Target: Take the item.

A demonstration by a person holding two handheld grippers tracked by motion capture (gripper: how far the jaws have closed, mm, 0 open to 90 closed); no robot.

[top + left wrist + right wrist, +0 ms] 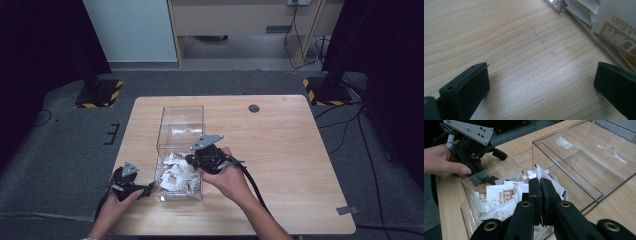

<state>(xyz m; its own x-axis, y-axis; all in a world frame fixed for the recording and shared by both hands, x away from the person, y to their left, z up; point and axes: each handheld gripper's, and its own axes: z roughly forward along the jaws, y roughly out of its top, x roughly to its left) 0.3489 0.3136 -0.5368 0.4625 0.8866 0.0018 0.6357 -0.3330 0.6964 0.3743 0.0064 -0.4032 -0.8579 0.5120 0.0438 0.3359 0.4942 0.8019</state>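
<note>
I'm looking down on the wooden table (280, 150), and on it stands a clear plastic box (180, 125), long axis running away from me, split by a clear divider into a far compartment and a near one. The near compartment holds a loose heap of small white and tan packets (176, 177), lying every which way, some with brown printed labels.

My right forearm comes in from the bottom edge and angles up and left, right hand (227, 177) wrapped round the right gripper (191, 159), which points left over the near compartment, above the packets. From the right gripper view, its jaws are pressed flat together with nothing between them that I can make out, tips just over the heap.

My left hand (114, 205) sits low at the near left corner of the table, holding the left gripper (149, 189) pointing right, toward the box's near left wall. In the left gripper view the jaws stand wide apart over bare wood, nothing held, and the right-hand jaw is just beside the clear wall, packets showing through it.
</note>
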